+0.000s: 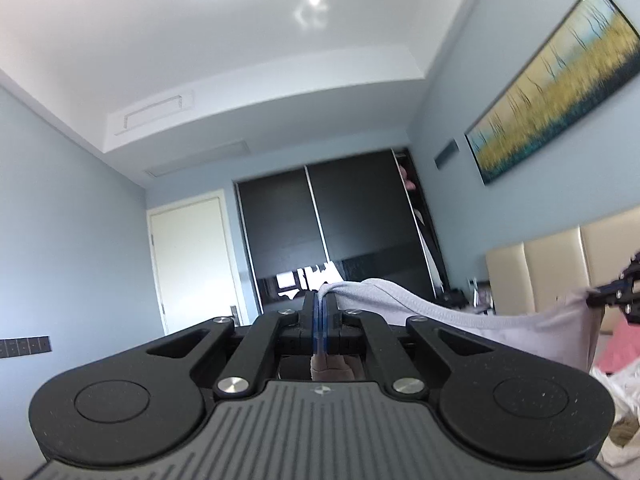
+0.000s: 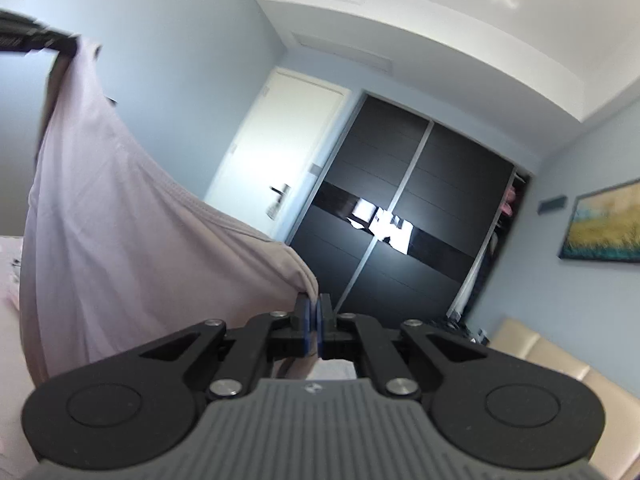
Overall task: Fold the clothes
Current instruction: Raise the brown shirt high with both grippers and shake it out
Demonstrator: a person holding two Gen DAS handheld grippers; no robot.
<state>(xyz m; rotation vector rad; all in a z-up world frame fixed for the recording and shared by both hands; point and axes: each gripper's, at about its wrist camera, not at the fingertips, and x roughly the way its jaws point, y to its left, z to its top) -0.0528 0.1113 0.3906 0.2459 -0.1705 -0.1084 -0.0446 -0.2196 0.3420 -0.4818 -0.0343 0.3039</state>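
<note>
One pale pink garment (image 2: 120,216) hung stretched in the air between two grippers: left gripper (image 1: 321,300) and right gripper (image 2: 313,308), each with jaws clamped on a top corner. Two dark wardrobe doors (image 1: 340,232) behind.

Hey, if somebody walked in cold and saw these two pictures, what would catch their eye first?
First, the pale lilac garment held up in the air, stretched between the left gripper and the right gripper, each shut on an edge of it. Behind it stands a dark sliding wardrobe on the far wall, and a long yellow landscape painting hangs on the wall to the right.
</note>
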